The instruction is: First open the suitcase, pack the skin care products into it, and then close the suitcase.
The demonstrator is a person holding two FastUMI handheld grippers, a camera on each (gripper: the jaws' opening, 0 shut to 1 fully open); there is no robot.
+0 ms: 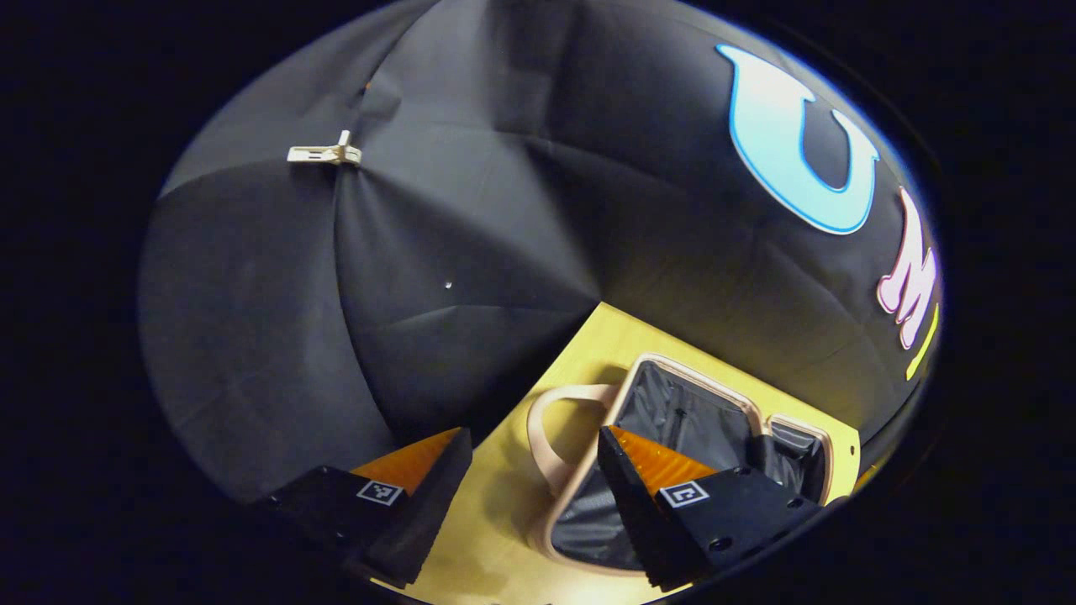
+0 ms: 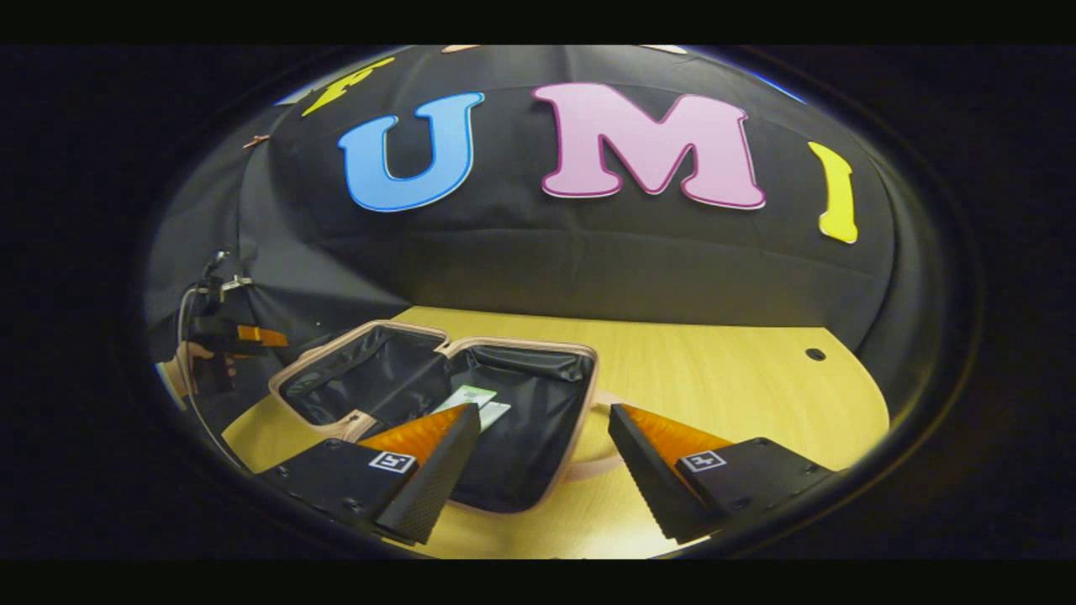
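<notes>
A pale pink suitcase [image 2: 514, 345] lies open on the wooden table, both halves lined in black. A flat white-and-green skin care packet [image 2: 472, 401] rests inside the right half, just beyond my right gripper's left finger. My right gripper [image 2: 542, 449] hovers open over the suitcase's near right corner, holding nothing. In the left gripper view the suitcase [image 1: 698, 384] sits at lower right with its curved handle [image 1: 548, 405] facing me. My left gripper [image 1: 534, 437] is open above that handle. The left gripper [image 2: 220, 338], held by a hand, also shows far left in the right gripper view.
The light wooden table [image 2: 723, 378] stretches to the right of the suitcase, with a small dark hole [image 2: 814, 354] near its far right edge. Black cloth walls stand close behind. A white clip [image 1: 326, 154] is pinned high on the cloth.
</notes>
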